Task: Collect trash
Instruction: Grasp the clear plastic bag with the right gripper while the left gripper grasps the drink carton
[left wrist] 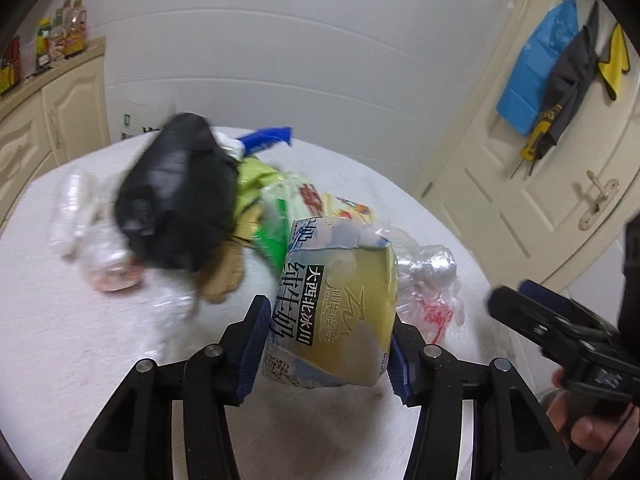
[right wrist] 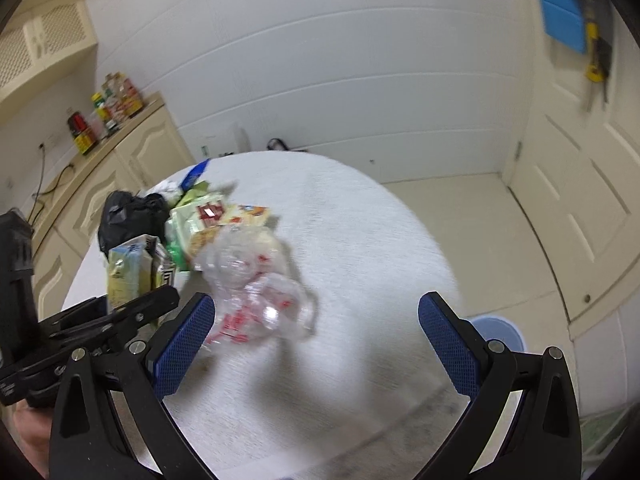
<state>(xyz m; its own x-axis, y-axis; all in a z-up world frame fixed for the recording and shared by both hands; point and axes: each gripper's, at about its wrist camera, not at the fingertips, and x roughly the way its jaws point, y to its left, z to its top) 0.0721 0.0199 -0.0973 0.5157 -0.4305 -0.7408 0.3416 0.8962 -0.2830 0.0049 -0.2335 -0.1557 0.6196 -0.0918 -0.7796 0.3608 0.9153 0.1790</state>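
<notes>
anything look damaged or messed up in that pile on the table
Yes. The yellow and pale blue milk carton clamped in the left gripper is dented, its top torn open. Beside it lies a crumpled clear plastic bag with red print.

Black hand-held gripper (left wrist: 326, 344), blue textured pads (right wrist: 448, 348), silver pivot screws

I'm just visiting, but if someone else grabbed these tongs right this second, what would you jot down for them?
Left tongs: pads pressed on the milk carton, standing on the white table.
Right tongs: open, empty, over the crumpled clear plastic.
Still in the pile: black bag, green and yellow wrappers.
No bin in view, so I can't tell what is already binned.
</notes>
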